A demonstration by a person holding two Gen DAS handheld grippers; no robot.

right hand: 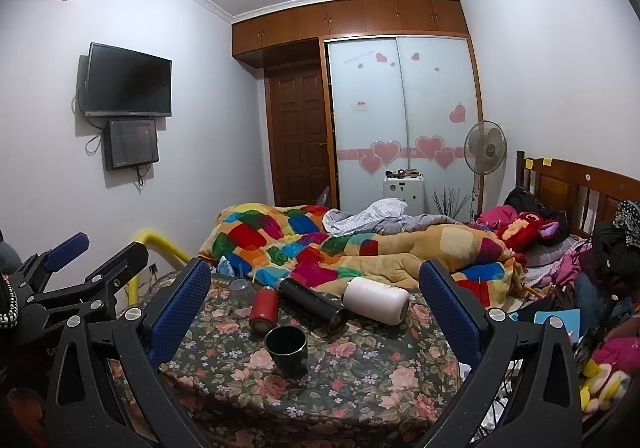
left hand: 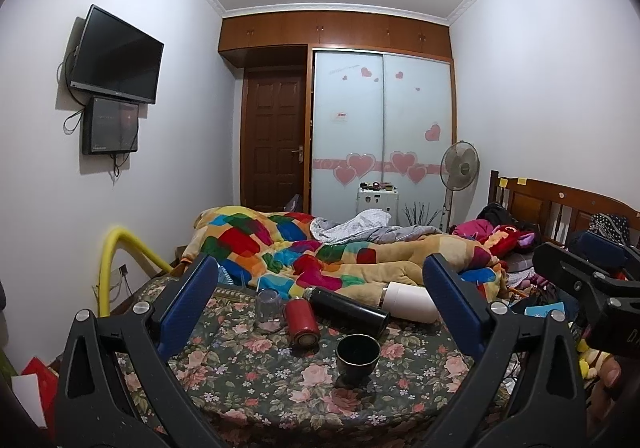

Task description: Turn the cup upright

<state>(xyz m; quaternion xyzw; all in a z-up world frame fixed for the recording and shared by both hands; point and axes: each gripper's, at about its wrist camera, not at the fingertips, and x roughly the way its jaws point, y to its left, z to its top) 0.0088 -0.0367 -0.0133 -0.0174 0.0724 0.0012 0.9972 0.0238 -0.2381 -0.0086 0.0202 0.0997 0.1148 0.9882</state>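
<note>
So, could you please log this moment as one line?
stage: cup upright | dark glazed ceramic cup: standing, mouth up, on floral cloth | left tool: open, empty | right tool: open, empty

place: home bedroom | showed: bed (left hand: 560,207) with patchwork quilt (left hand: 304,248) | heart-stickered wardrobe (left hand: 384,127) | wall TV (left hand: 116,55) | standing fan (left hand: 460,165)

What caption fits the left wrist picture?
Open left gripper hovers before an upright dark cup on the floral cloth.
</note>
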